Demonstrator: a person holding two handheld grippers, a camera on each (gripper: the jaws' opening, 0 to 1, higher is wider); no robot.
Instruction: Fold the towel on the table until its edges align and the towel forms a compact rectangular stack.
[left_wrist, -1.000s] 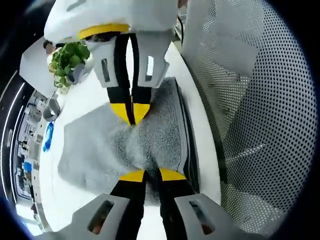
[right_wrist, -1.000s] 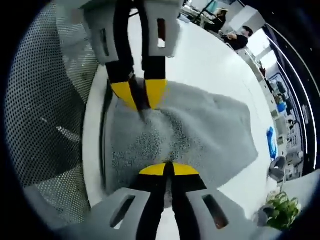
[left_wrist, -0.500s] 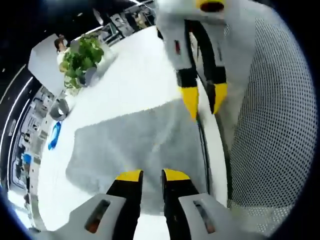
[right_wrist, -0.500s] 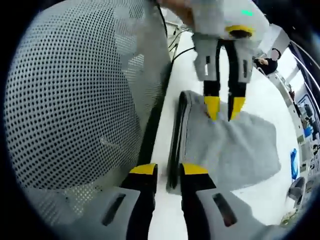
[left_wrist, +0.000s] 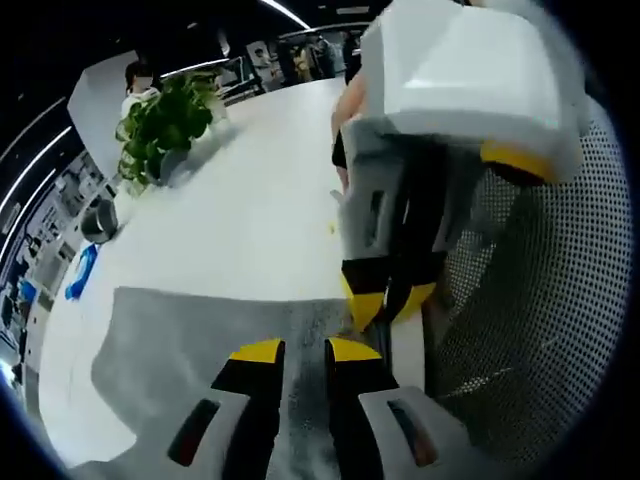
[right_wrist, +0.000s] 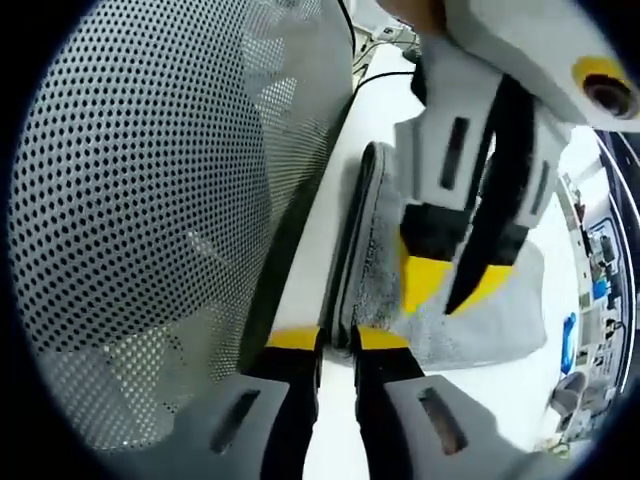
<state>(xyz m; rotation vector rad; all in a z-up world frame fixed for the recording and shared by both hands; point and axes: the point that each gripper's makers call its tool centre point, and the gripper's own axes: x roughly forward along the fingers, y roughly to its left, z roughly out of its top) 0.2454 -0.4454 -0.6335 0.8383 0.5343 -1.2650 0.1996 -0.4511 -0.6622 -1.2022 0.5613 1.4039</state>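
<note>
Both tools hover over the table (left_wrist: 250, 220) edge: left tool (left_wrist: 297, 350) spread, right tool (right_wrist: 336, 339) slightly spread. Grey towel (left_wrist: 190, 340) lies folded flat.

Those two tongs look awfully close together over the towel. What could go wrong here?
The left tongs and right tongs nearly cross, so they might knock together. The grey towel lies right at the table's edge beside a mesh chair back; a nudge could push it off or undo the fold.
</note>
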